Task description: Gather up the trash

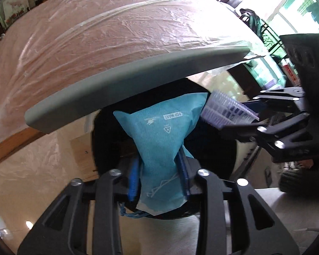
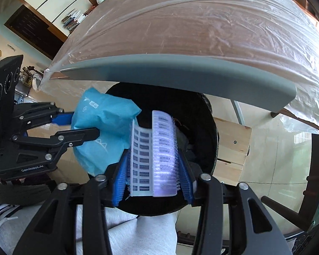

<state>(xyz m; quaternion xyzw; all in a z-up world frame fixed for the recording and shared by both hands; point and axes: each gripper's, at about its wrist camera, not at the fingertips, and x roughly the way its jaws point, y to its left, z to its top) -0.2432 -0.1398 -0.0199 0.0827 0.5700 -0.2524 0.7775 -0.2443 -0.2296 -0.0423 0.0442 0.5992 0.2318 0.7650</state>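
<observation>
Left gripper [image 1: 159, 176] is clenched on a blue paper pouch [image 1: 159, 140]: blue finger pads [image 1: 133, 178] pinch its narrow waist, so the pouch bulges out above the jaws and a shorter tail hangs out below them. Its long axis runs straight along the fingers, wide end pointing away from the camera; printing on it reads upside down in the left view. Right gripper [image 2: 154, 174] is clamped on a pale lilac plastic mesh piece [image 2: 155, 155], folded into two ribbed strips side by side, squeezed between the blue pads [image 2: 120, 180]. Long axis also runs along the fingers, free ends pointing away and curling slightly outward at the top. In the right view the pouch [image 2: 104, 131] sits just left of the mesh piece, touching or nearly touching it; can't tell which. In the left view the mesh piece [image 1: 227, 112] comes in from the right, tilted, its tip next to the pouch's upper right corner. Both items hang over the dark round opening of a black bin [image 2: 197, 127], below the grey front edge of the table [image 2: 180, 74]. Table top is covered in wrinkled clear plastic sheeting [image 2: 202, 21]. A light wooden crate [image 2: 231, 146] stands on the floor just right of the bin.
</observation>
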